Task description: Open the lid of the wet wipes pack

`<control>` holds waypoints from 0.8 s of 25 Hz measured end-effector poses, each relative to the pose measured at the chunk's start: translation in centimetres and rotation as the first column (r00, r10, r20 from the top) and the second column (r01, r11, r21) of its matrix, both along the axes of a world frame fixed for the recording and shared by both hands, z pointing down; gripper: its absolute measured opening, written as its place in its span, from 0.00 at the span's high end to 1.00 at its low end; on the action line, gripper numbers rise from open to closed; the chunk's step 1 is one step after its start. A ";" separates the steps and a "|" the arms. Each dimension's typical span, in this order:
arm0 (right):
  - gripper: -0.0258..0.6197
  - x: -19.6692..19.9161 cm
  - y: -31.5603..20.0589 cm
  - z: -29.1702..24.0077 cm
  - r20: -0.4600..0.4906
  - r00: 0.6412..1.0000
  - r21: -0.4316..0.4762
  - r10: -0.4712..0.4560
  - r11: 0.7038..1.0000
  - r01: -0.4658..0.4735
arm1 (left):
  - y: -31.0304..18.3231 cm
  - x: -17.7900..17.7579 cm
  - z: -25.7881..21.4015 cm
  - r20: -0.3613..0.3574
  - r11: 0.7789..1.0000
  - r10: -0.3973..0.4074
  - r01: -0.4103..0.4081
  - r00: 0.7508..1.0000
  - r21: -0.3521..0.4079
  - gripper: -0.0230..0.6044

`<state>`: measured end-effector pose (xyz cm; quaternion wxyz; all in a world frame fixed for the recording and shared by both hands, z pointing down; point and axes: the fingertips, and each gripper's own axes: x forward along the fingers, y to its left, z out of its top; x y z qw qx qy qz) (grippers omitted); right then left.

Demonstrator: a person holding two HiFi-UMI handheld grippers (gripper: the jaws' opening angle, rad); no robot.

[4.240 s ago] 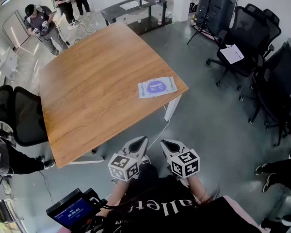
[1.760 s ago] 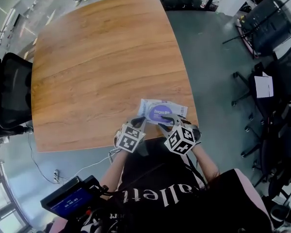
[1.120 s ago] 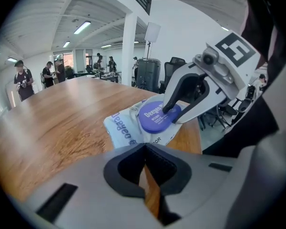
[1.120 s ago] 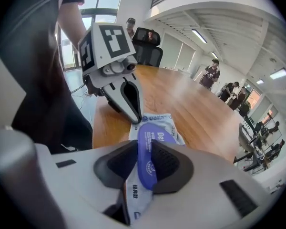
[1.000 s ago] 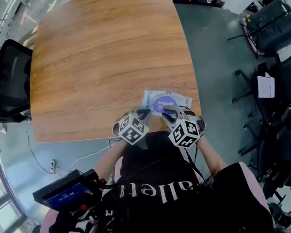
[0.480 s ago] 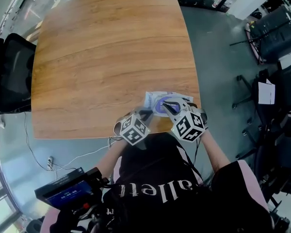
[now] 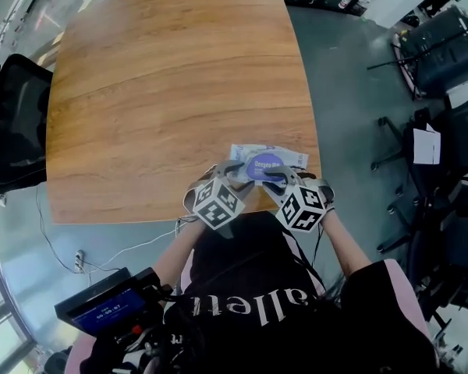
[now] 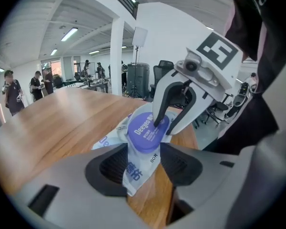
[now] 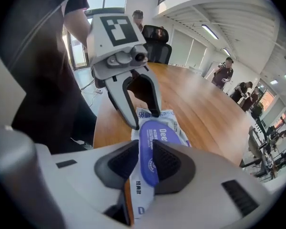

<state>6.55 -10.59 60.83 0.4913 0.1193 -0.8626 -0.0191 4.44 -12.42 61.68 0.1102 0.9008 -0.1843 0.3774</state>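
Since half a second ago the right hand-held gripper [image 7: 274,176] has drawn back a little toward the person, so more of the purple lid [image 7: 265,164] shows. The wet wipes pack [image 7: 290,157] lies at the near edge of the wooden counter [image 7: 171,84], just in front of the person.

The left hand-held gripper [image 7: 232,167] has its jaws opening to a wide spread. The pack's rumpled film end stands between them, and the pads do not seem to press on it. The right one's jaws are also opening, narrower, with the lid's rim between them.

The pack looks light and soft. Its film bunches and lifts easily, so it will probably slide or rise with any pull unless it is pinned. The film also looks glossy and likely slippery. The lid seems a stiff, thin plastic flap, and the best hold is probably its free lip, while the other gripper pinches the film end beside it.

Count: one pack, one lid, two hand-held grippers, one counter.
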 end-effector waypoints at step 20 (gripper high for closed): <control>0.83 -0.4 -0.1 1.1 -0.087 0.977 0.229 -0.194 0.951 0.209 | -0.5 0.8 2.2 0.003 0.997 0.071 -0.071 0.997 0.024 0.64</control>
